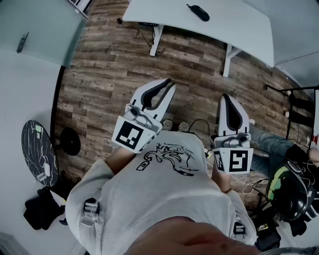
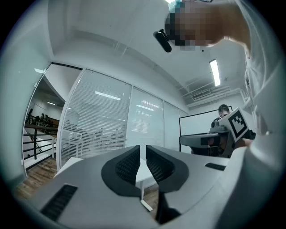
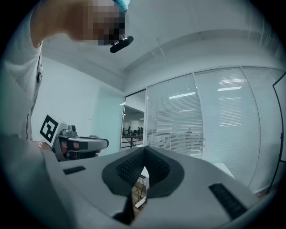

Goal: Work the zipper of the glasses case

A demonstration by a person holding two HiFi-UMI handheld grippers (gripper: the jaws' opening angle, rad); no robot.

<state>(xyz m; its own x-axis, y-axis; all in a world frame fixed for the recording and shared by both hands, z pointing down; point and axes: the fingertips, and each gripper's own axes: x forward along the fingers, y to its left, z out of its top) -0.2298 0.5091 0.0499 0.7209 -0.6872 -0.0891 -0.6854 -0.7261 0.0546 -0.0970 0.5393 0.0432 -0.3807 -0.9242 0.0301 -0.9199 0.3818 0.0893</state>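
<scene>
Both tools are level at chest height, well short of the work. L gripper (image 1: pixel 165 85): jaws nearly together w/ a thin slit btwn the tips, nothing in it. R gripper (image 1: pixel 226 98): jaws pressed together at the tips, empty.

The dark oblong thing on the white table (image 1: pixel 239 30) is prob. the case (image 1: pixel 198 12); too small to make out a zipper. It lies well ahead of both tools, past the jaw tips and across a stretch of wood floor (image 1: pixel 109 64), roughly btwn the two jaw lines. L gripper is angled inward, so its jaws aim about at the case. R gripper aims straight ahead, so the case sits ahead and to its left. The case's long axis runs slantwise across both jaw lines, not along them. L tips look slightly nearer, but it's close. Next, by my read: bring both fwd to the table and spread the jaws, one to pin the case, the other for the pull tab.
</scene>
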